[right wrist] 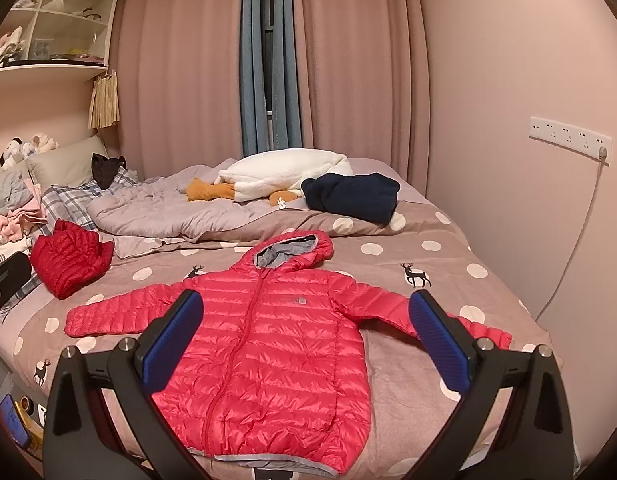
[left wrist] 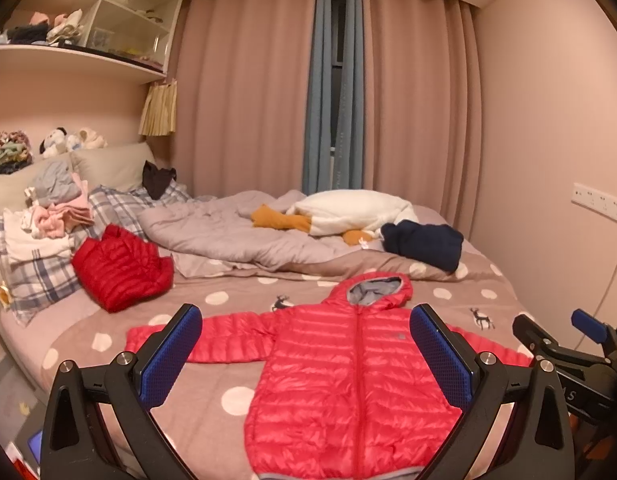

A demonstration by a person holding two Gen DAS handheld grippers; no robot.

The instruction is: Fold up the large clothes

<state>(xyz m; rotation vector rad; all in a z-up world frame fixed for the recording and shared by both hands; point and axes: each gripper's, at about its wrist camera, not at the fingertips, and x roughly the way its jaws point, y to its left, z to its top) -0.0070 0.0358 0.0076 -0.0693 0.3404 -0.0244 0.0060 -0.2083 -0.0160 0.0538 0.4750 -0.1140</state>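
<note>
A red hooded puffer jacket (left wrist: 348, 380) lies flat and face up on the polka-dot bed, zipped, sleeves spread to both sides, hood away from me; it also shows in the right wrist view (right wrist: 276, 340). My left gripper (left wrist: 306, 354) is open and empty, held above the jacket's near half. My right gripper (right wrist: 306, 344) is open and empty, held above the jacket's body and right sleeve. The right gripper also shows at the right edge of the left wrist view (left wrist: 580, 344).
A folded darker red puffer jacket (left wrist: 120, 266) lies at the left of the bed (left wrist: 212, 392). A crumpled grey duvet (left wrist: 236, 236), a white plush toy (left wrist: 348, 212) and a navy garment (left wrist: 424, 244) lie behind. Clothes are piled on plaid pillows (left wrist: 48, 216) at left. The wall stands at right.
</note>
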